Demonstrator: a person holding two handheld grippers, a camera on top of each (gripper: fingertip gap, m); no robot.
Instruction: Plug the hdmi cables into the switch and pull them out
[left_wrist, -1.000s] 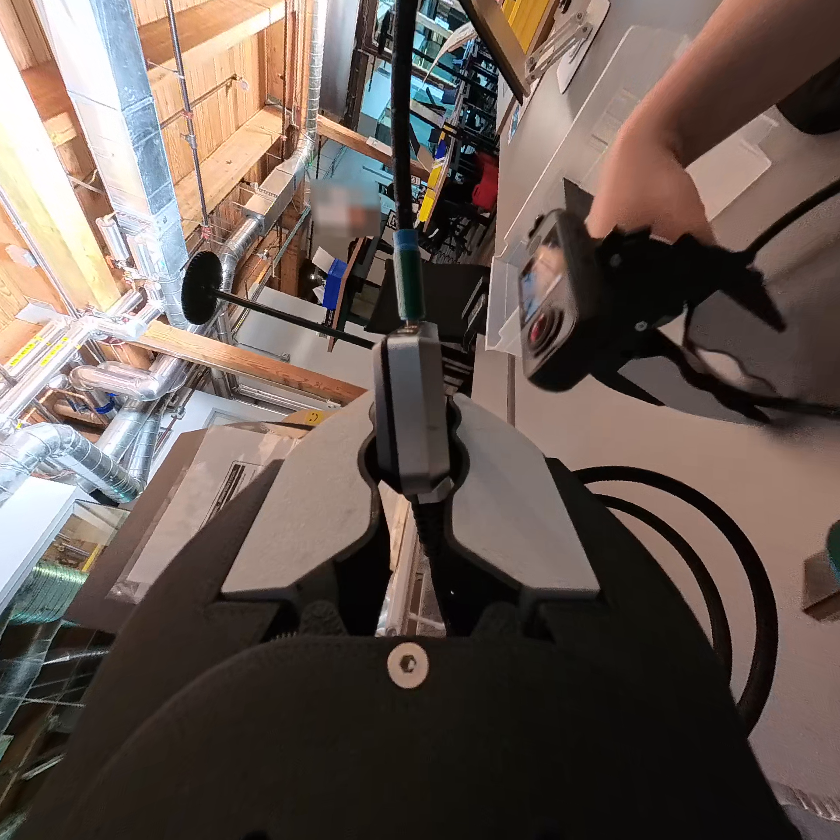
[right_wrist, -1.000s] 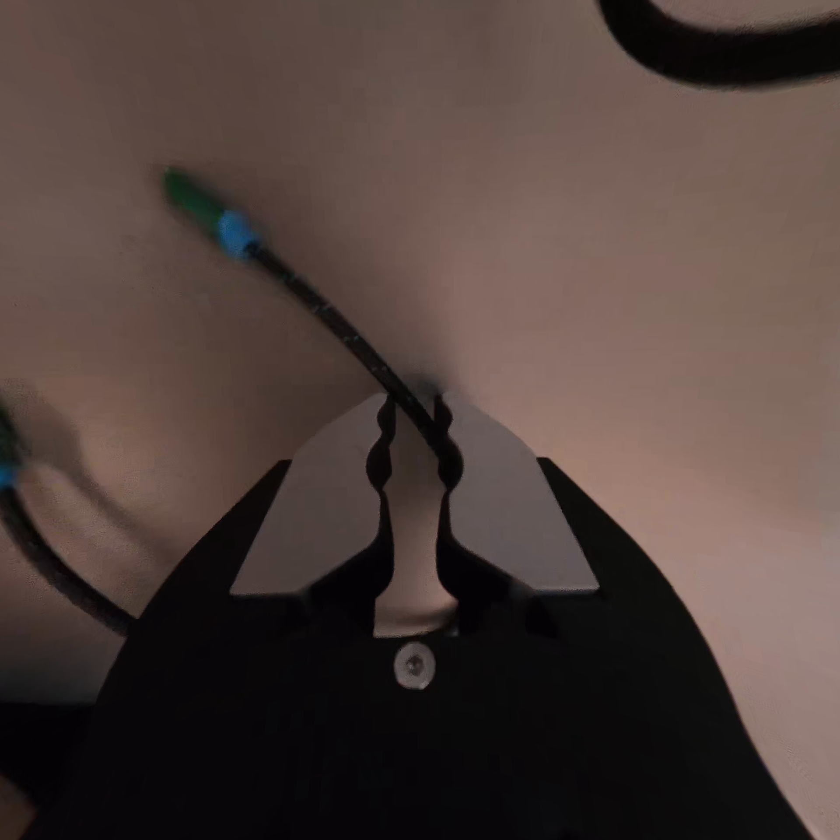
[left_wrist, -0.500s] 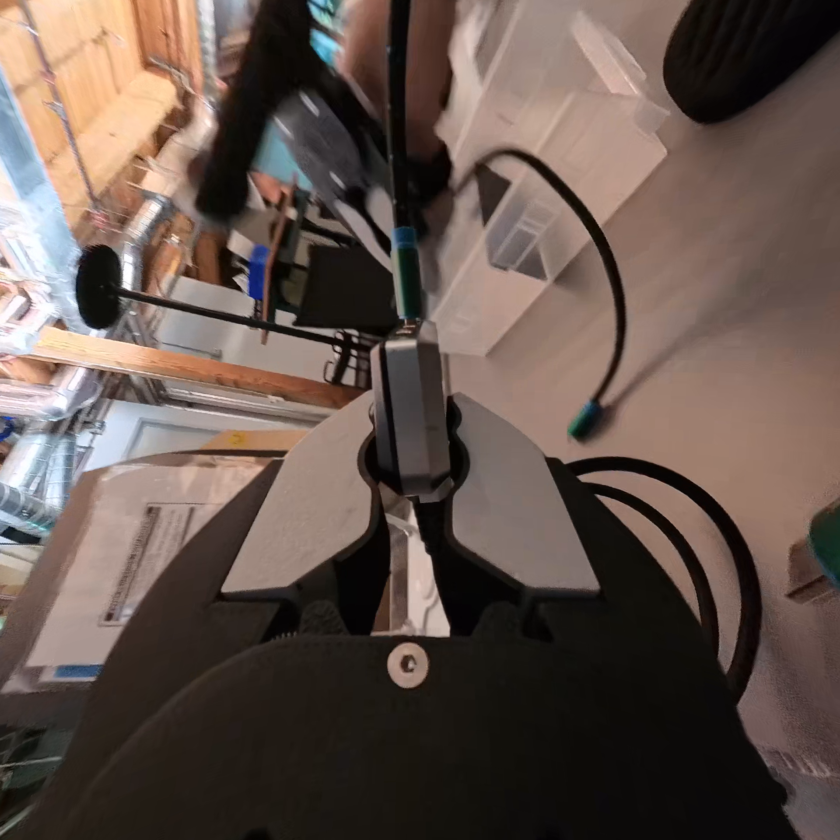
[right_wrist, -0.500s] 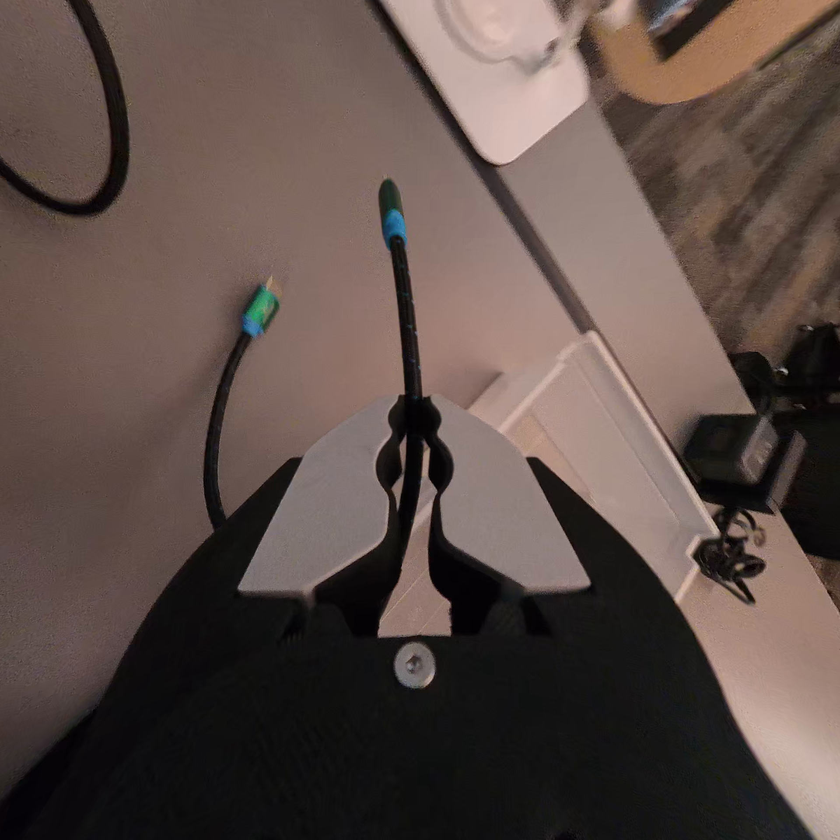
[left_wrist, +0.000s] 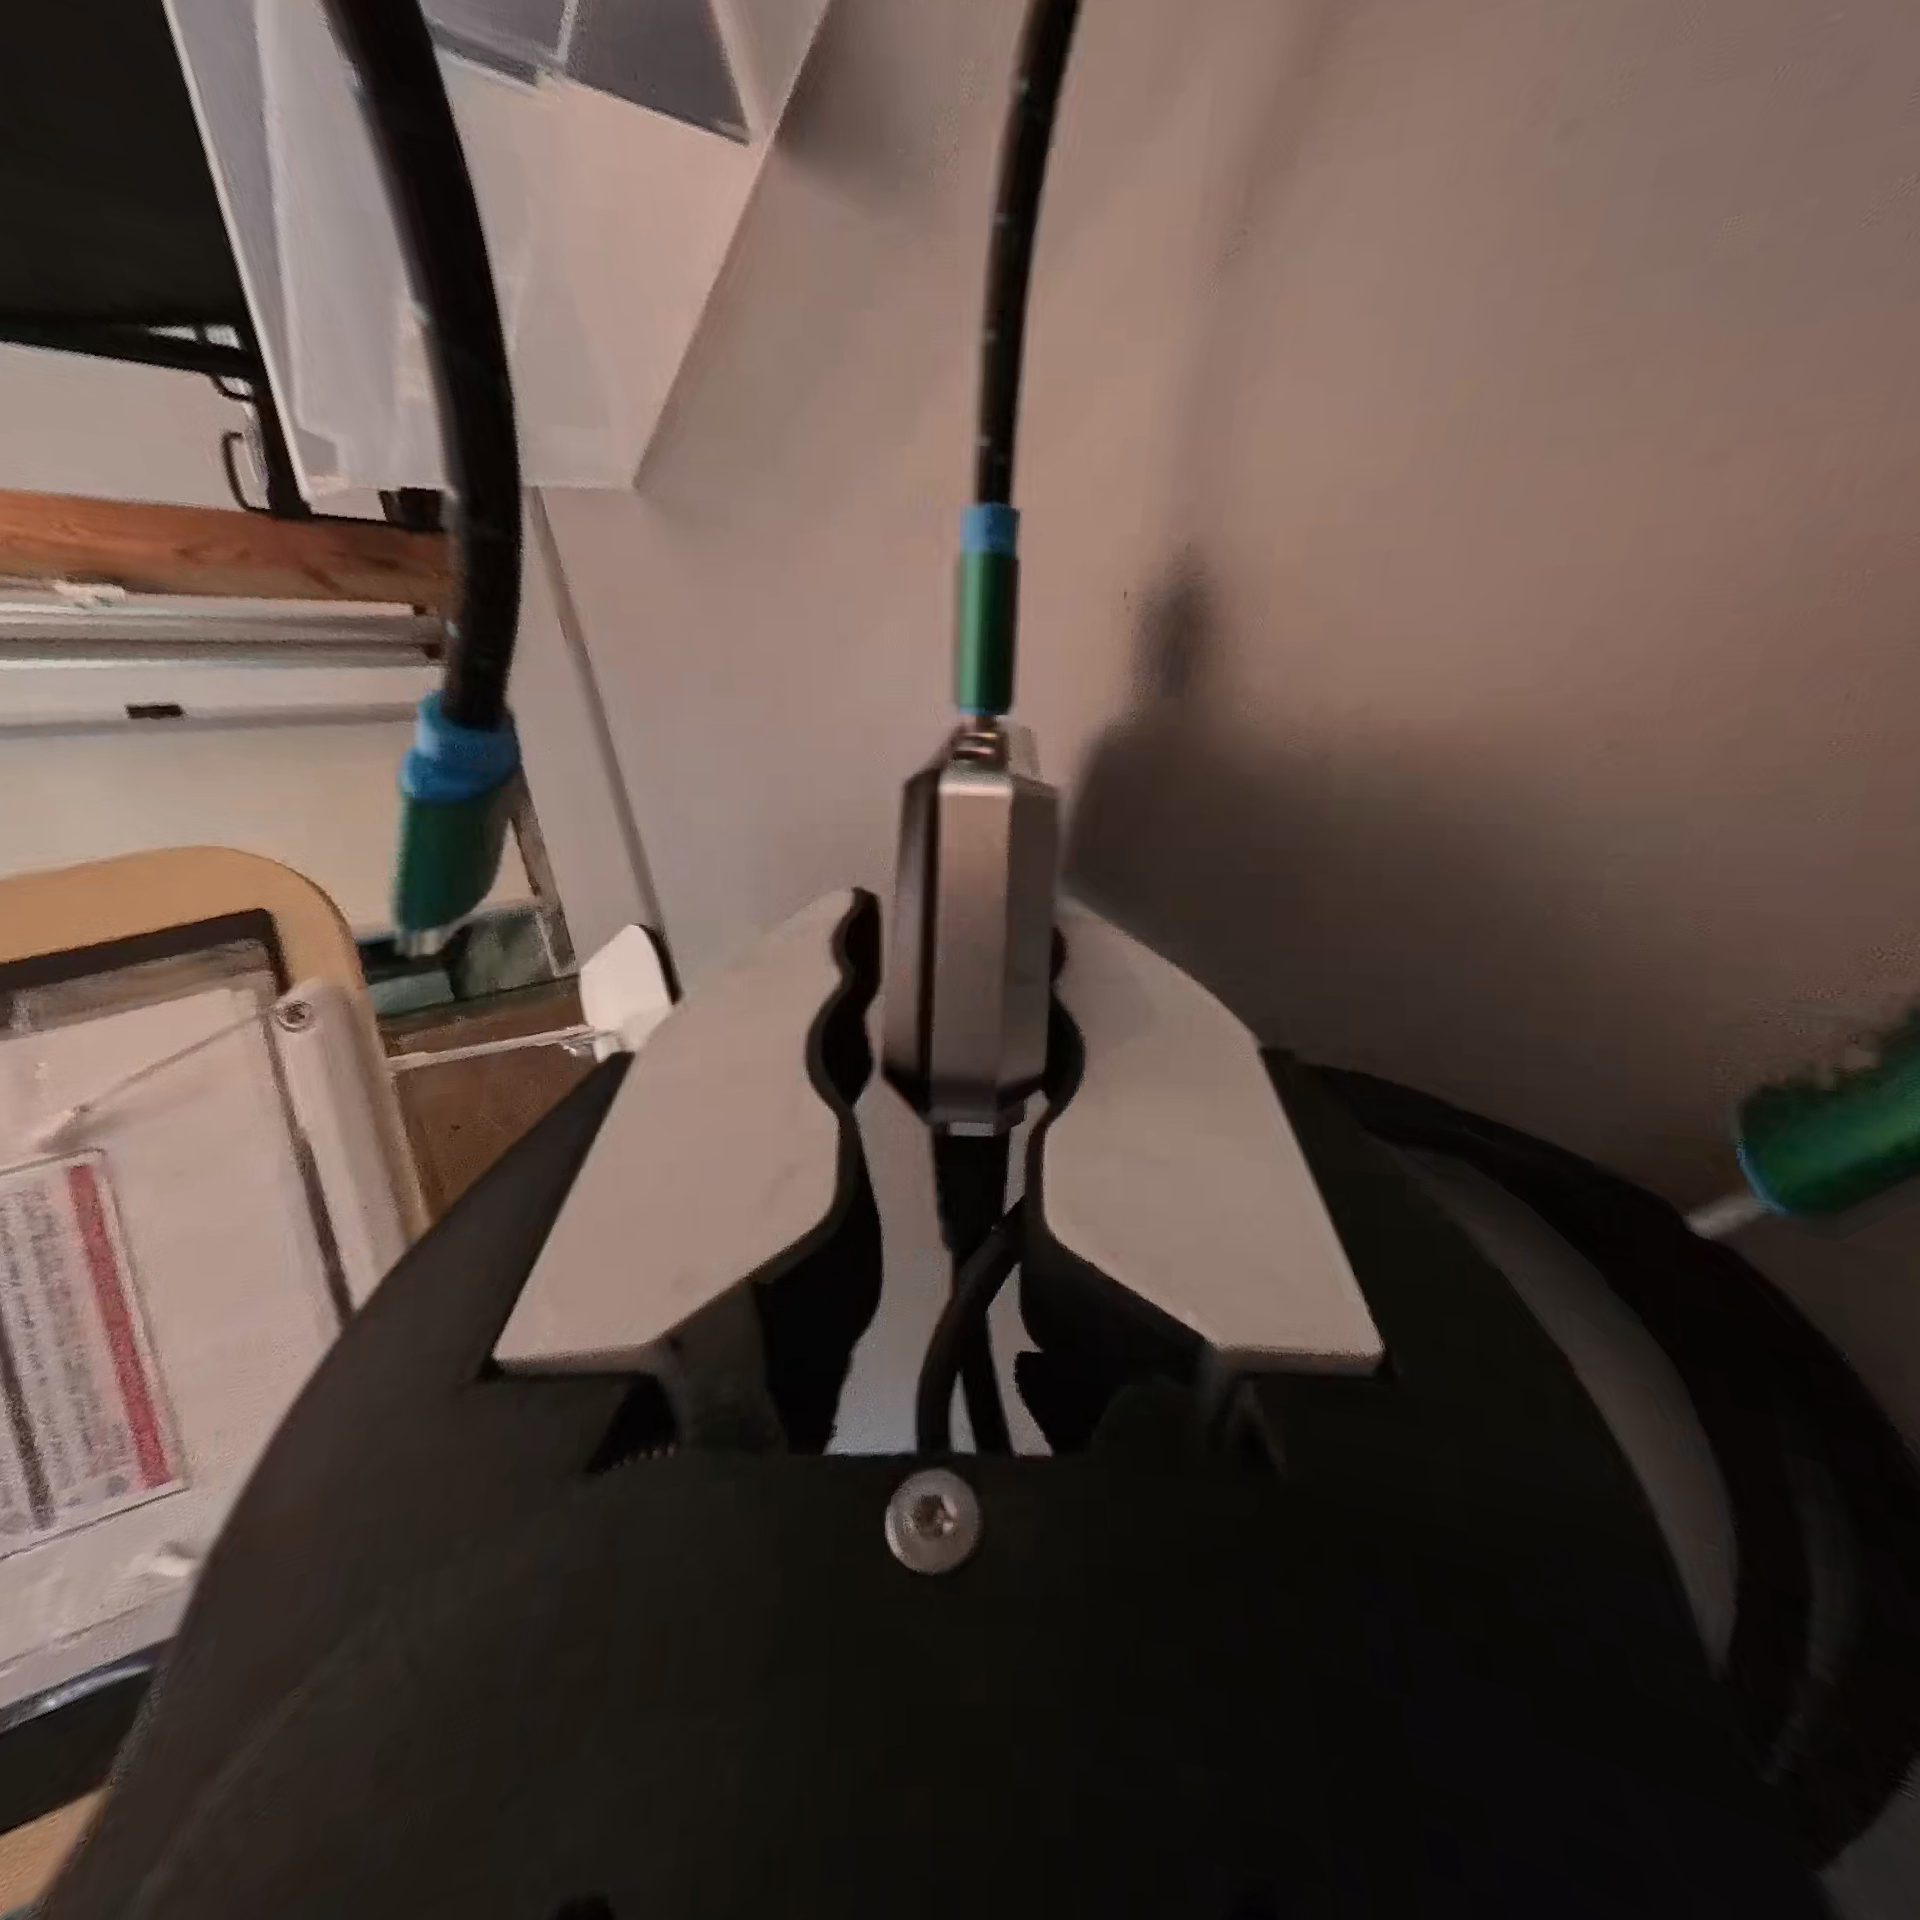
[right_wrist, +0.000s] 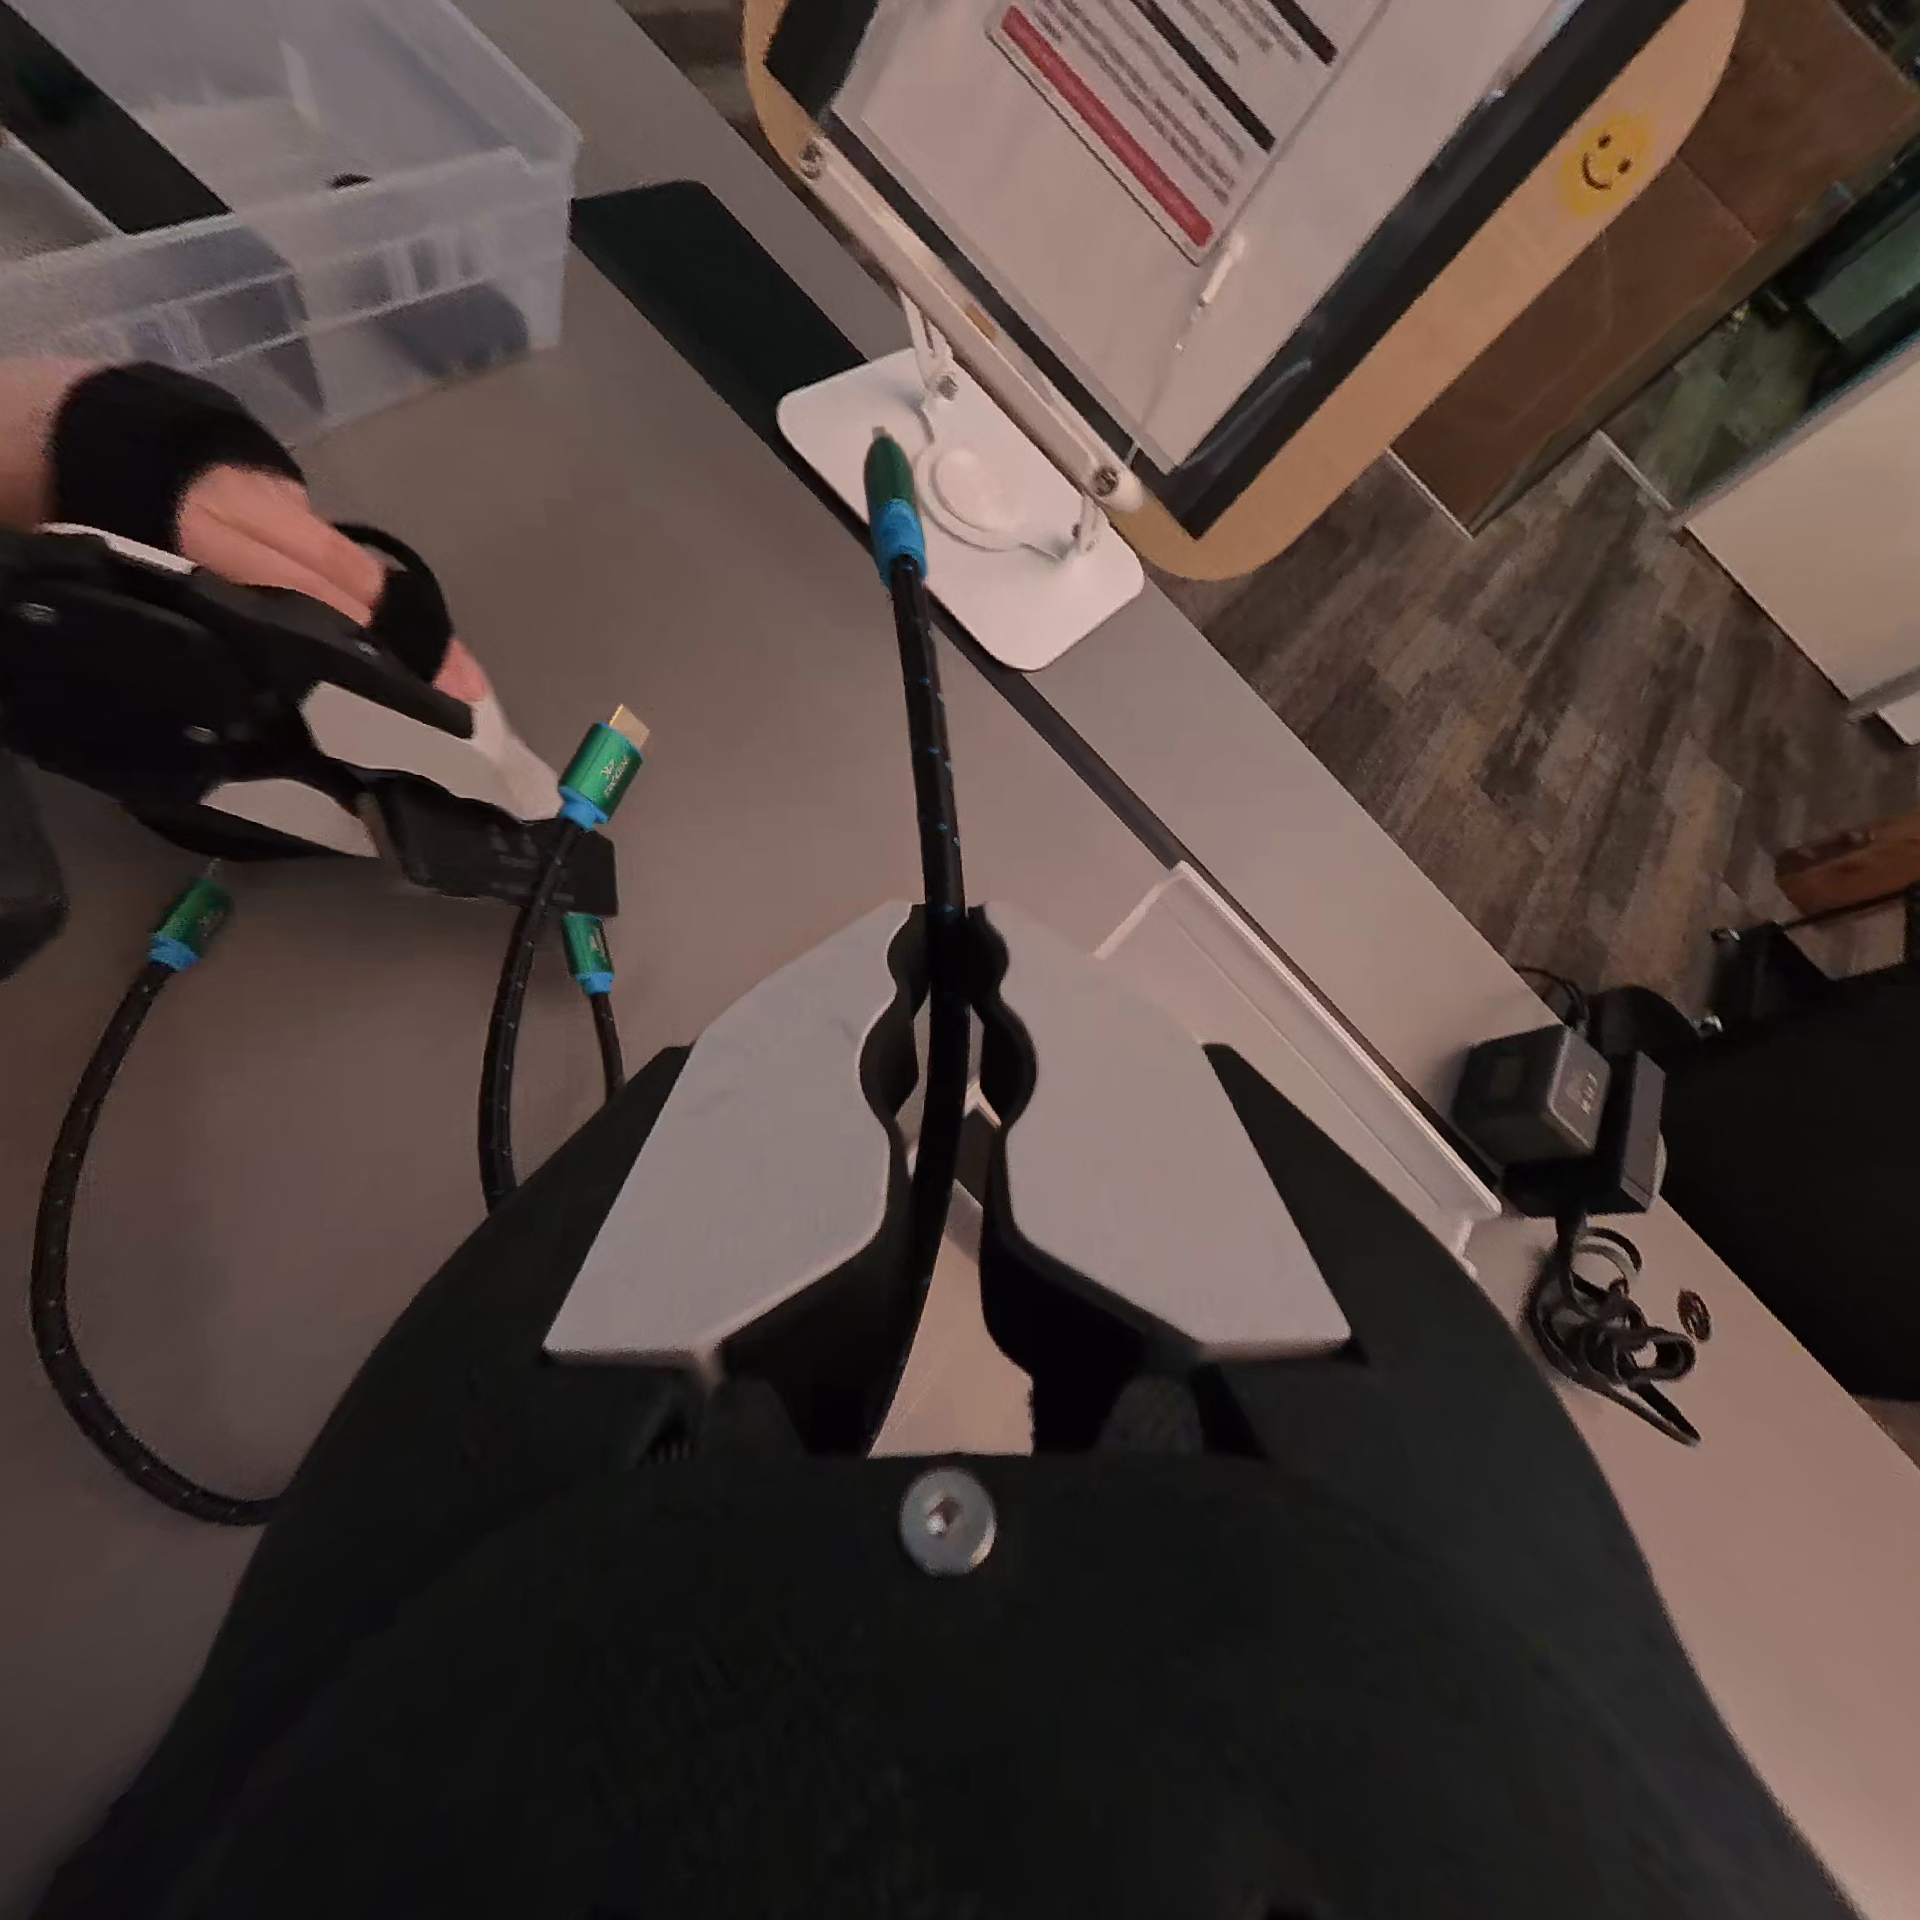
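My left gripper is shut on the grey switch, held edge-on. One black cable's green plug sits in the switch's far end. My right gripper is shut on a black braided HDMI cable; its green plug sticks up free, and hangs left of the switch in the left wrist view. The right wrist view shows the left gripper with the switch at far left. A loose plug lies beside it, another lower left.
A clear plastic bin stands at the back left. A framed sign on a white base stands at the table's far edge. A black adapter with a coiled cord lies at the right. A gloved hand holds the left gripper.
My right gripper closed on the cable on the table, lifted it and swung its plug up near the switch. The left view turned from the room down towards the table.
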